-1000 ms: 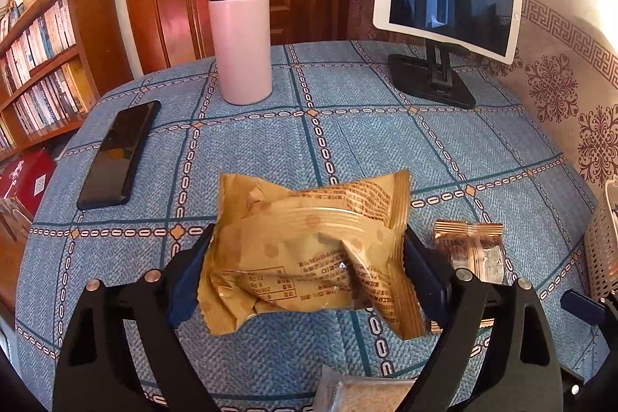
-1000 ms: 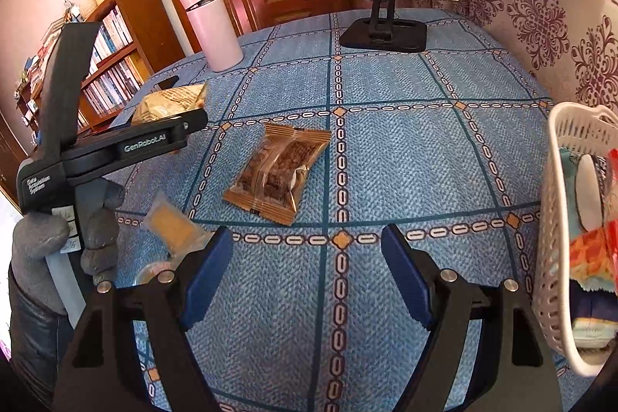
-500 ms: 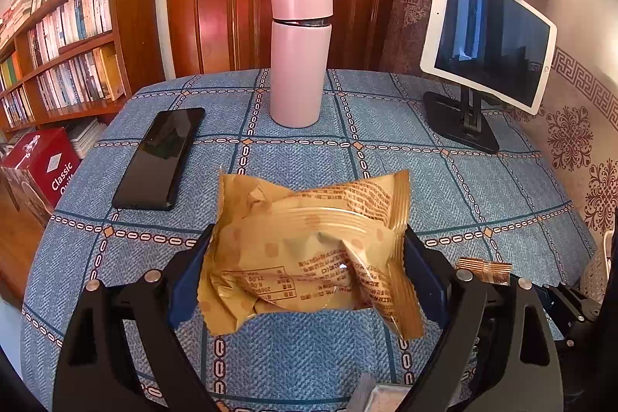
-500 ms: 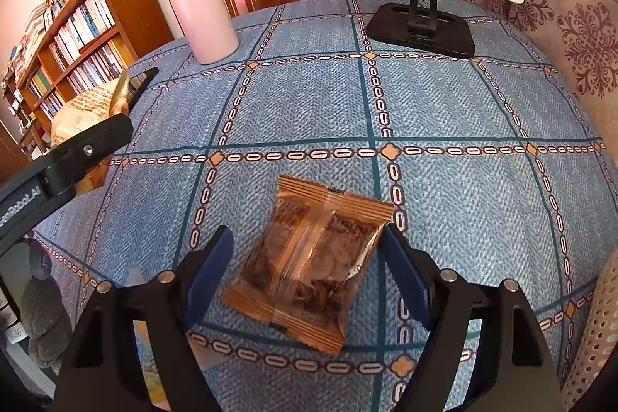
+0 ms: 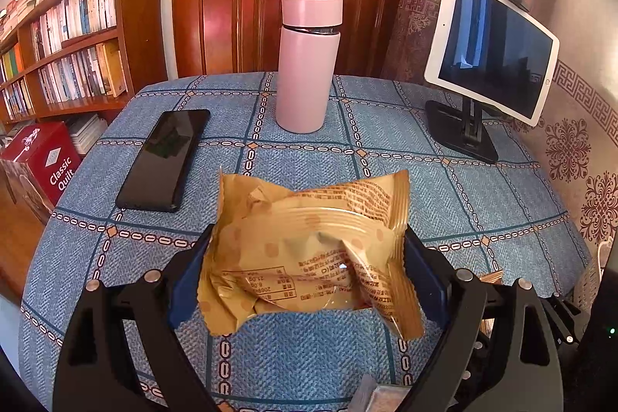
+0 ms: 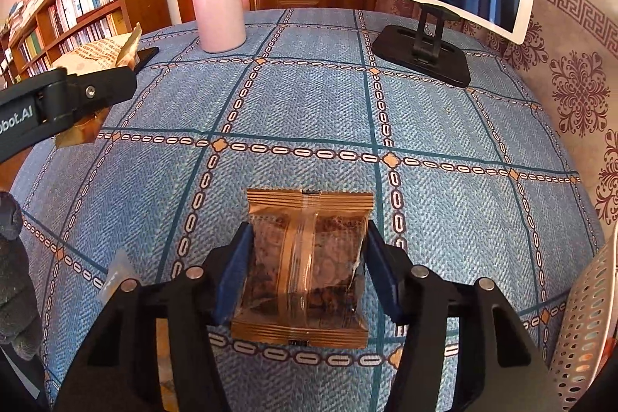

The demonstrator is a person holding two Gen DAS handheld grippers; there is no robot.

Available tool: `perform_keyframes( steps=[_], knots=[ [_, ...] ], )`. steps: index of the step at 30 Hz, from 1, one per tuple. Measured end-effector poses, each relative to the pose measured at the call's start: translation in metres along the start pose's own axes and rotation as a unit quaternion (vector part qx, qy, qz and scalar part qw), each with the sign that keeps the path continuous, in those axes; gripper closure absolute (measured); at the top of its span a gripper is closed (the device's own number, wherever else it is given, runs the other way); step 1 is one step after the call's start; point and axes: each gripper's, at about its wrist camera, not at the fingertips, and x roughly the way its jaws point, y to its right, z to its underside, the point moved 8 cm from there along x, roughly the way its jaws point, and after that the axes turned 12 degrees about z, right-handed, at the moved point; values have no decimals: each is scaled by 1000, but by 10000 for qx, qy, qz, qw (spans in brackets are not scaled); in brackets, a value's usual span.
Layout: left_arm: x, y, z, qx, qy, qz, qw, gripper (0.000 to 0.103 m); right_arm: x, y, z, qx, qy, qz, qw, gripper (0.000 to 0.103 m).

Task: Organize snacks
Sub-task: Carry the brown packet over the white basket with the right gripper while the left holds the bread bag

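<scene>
**Both hand-held grippers on snack packets, right one closing**

Left hand-held gripper (image 5: 305, 273) grasps a puffy golden-yellow foil snack packet (image 5: 309, 253) by its two side edges, blue pads pressed into the crinkled wrapper, and holds it clear of the bench (image 5: 483, 195) with its blue chain-patterned cloth. Further right, the right hand-held gripper (image 6: 305, 269) is closing on a flat bronze-edged packet with a clear window (image 6: 305, 265), which lies on the cloth squarely between the pads; its sides are at or just touching them, and I cannot tell whether it is pinched firmly yet. At the far right edge stands a white perforated plastic basket (image 6: 579, 319), probably the place the snacks belong.

What could go wrong: the bronze packet is thin and slippery, so the closing jaws may buckle it upward or slide over its edges and lift nothing. The golden packet is air-filled; too hard a squeeze could burst it or crush what is inside, and a loose one could let it slip out on the way to the basket. With both hand-held grippers close together, one could knock the other, or the small pale sachet (image 6: 116, 277) near the bench's front edge could be swept off.

The golden packet is creased, sawtooth-sealed at both ends, with brown print. The bronze one shows dark brown lumpy pieces through a glossy window, with a central back seam.
</scene>
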Motion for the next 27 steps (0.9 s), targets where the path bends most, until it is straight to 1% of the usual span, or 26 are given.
perform_keyframes(
  steps=[12, 27],
  knots=[
    [-11, 5, -3, 27, 138, 43, 9999, 12, -29, 8, 7, 218, 162, -78, 9996, 46],
    [-31, 11, -12, -1, 366, 202, 9991, 12, -61, 13, 18, 284, 296, -103, 9991, 46]
  ],
)
